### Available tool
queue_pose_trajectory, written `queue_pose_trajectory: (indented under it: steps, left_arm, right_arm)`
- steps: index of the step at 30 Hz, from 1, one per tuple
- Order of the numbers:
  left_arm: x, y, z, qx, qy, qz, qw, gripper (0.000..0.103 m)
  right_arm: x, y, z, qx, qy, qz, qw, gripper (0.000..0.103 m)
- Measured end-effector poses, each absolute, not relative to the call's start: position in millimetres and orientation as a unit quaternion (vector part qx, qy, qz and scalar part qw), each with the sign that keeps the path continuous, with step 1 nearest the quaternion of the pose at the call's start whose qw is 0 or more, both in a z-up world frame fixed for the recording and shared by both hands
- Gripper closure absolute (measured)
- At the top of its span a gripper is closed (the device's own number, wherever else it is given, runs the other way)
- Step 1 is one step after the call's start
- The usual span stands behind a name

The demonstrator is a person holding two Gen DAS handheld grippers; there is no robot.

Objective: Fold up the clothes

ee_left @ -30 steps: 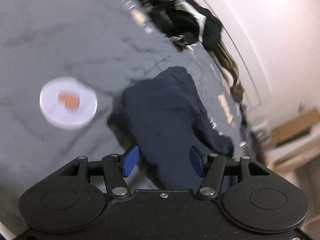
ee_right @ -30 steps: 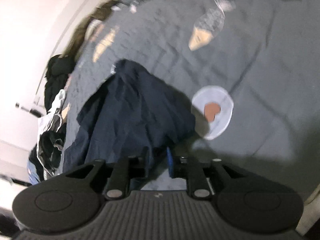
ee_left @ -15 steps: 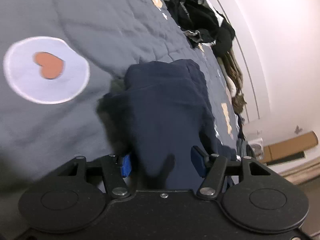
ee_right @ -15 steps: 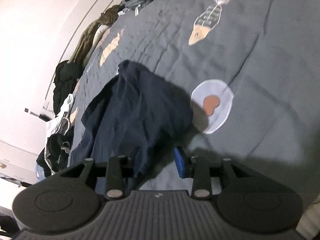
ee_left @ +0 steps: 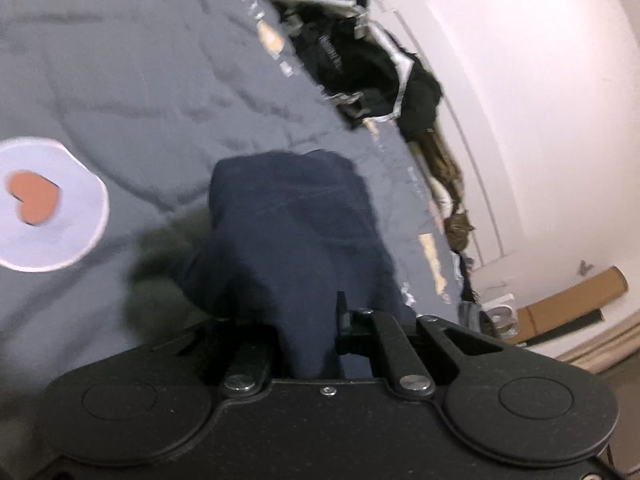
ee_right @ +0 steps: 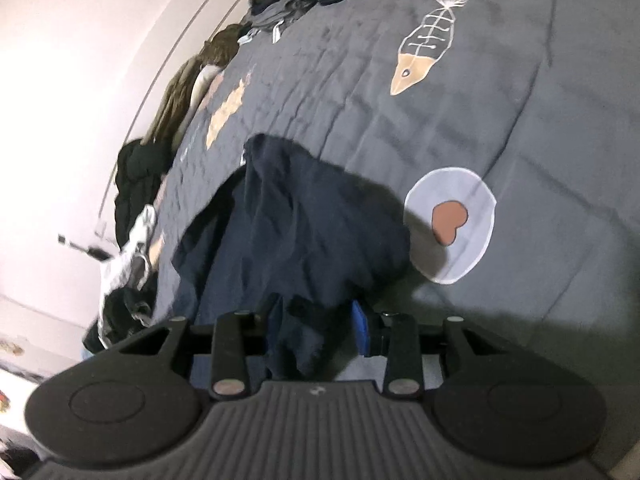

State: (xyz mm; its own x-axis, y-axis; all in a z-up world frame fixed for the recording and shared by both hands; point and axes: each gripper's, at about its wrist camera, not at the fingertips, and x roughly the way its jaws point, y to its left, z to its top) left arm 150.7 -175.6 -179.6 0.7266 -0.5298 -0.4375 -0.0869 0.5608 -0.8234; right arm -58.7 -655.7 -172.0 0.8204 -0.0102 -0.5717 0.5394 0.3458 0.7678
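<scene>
My left gripper (ee_left: 308, 332) was closed tight on a bunched fold of the dark navy cloth garment (ee_left: 288, 232), its fingers nearly hidden by the fabric. My right gripper (ee_right: 316, 328) stood partly open, with a hanging edge of the same garment (ee_right: 296, 240) draped between its fingers; one blue pad (ee_right: 360, 330) showed clear of the cloth, so I could not tell whether it truly gripped.

The garment rose in a crumpled heap from the grey quilted bedspread (ee_right: 520, 100), lifted at my end. Just beside it lay a pale round patch with a reddish heart (ee_right: 450, 220), and farther off a stitched fish-skeleton motif (ee_right: 424, 48). A pile of dark and olive clothes (ee_left: 360, 52) lined the bed's edge by the white wall (ee_left: 520, 80).
</scene>
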Motion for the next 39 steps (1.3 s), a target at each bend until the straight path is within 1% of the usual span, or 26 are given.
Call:
queue_pose_trajectory:
  steps: [4, 7, 9, 10, 11, 12, 15, 17, 19, 22, 24, 27, 29, 31, 32, 33, 34, 35, 37, 39]
  left_arm:
    - [138.6, -157.1, -170.8, -0.452, 0.34, -0.133, 0.814, 0.097]
    - [143.7, -151.8, -176.0, -0.435, 0.387, -0.122, 0.804, 0.096]
    - [137.8, -152.6, -175.2, -0.407, 0.423, -0.128, 0.799, 0.083]
    - [130.1, -155.0, -169.1, -0.379, 0.429, -0.134, 0.808, 0.065]
    - [122.4, -157.5, -163.0, -0.351, 0.435, -0.14, 0.817, 0.053]
    - [115.4, -160.3, -155.5, -0.321, 0.437, -0.147, 0.828, 0.051]
    - [100.1, -171.6, -123.6, -0.22, 0.403, -0.173, 0.871, 0.051]
    - [100.5, -180.6, -110.4, -0.174, 0.387, -0.193, 0.885, 0.05]
    - [105.5, -189.3, -102.8, -0.138, 0.376, -0.211, 0.891, 0.048]
    - [111.5, -197.1, -101.3, -0.095, 0.348, -0.219, 0.907, 0.048]
    - [112.1, -197.0, -104.8, -0.076, 0.33, -0.214, 0.916, 0.048]
    - [108.6, -197.2, -112.3, -0.052, 0.331, -0.196, 0.922, 0.048]
    - [104.4, -198.9, -102.8, -0.05, 0.327, -0.21, 0.92, 0.048]
    - [97.9, -196.3, -88.0, -0.061, 0.305, -0.23, 0.922, 0.046]
    - [93.4, -194.4, -82.0, -0.059, 0.285, -0.234, 0.928, 0.042]
    - [89.1, -192.3, -76.7, -0.055, 0.264, -0.233, 0.934, 0.04]
    - [85.3, -189.8, -72.8, -0.046, 0.245, -0.223, 0.942, 0.04]
    - [82.4, -187.2, -69.6, -0.04, 0.229, -0.213, 0.949, 0.04]
    - [87.6, -183.0, -72.7, -0.048, 0.243, -0.207, 0.947, 0.04]
    - [96.4, -179.5, -79.1, -0.061, 0.272, -0.207, 0.938, 0.039]
  right_arm:
    - [-62.1, -655.6, -169.8, 0.541, 0.249, -0.182, 0.782, 0.067]
    - [-64.4, -654.5, -161.9, 0.515, 0.263, -0.189, 0.794, 0.067]
    - [-68.5, -656.6, -150.4, 0.478, 0.256, -0.208, 0.814, 0.067]
    - [-70.8, -658.0, -143.9, 0.457, 0.252, -0.218, 0.825, 0.067]
    - [-72.5, -659.1, -137.1, 0.432, 0.246, -0.227, 0.837, 0.067]
    - [-73.8, -660.1, -130.1, 0.405, 0.24, -0.234, 0.851, 0.067]
    - [-75.4, -661.8, -114.3, 0.334, 0.227, -0.24, 0.883, 0.067]
    - [-72.9, -659.5, -113.2, 0.318, 0.231, -0.219, 0.893, 0.067]
    - [-67.0, -654.8, -117.8, 0.311, 0.251, -0.181, 0.899, 0.067]
    - [-52.1, -642.5, -126.4, 0.253, 0.291, -0.168, 0.907, 0.067]
    - [-47.9, -641.0, -132.7, 0.223, 0.307, -0.182, 0.907, 0.067]
    - [-47.3, -642.7, -142.2, 0.221, 0.32, -0.182, 0.903, 0.067]
    - [-45.7, -641.9, -147.6, 0.225, 0.329, -0.174, 0.901, 0.067]
    - [-42.7, -638.2, -152.1, 0.222, 0.339, -0.169, 0.898, 0.067]
    - [-41.6, -636.6, -153.6, 0.219, 0.344, -0.168, 0.897, 0.071]
    - [-40.9, -635.2, -154.7, 0.214, 0.348, -0.169, 0.897, 0.073]
    - [-40.6, -635.0, -155.5, 0.213, 0.351, -0.171, 0.896, 0.08]
    - [-40.9, -635.9, -155.6, 0.216, 0.351, -0.174, 0.894, 0.091]
    - [-43.8, -640.7, -153.8, 0.229, 0.343, -0.178, 0.893, 0.098]
    - [-47.1, -642.2, -149.5, 0.233, 0.329, -0.18, 0.897, 0.101]
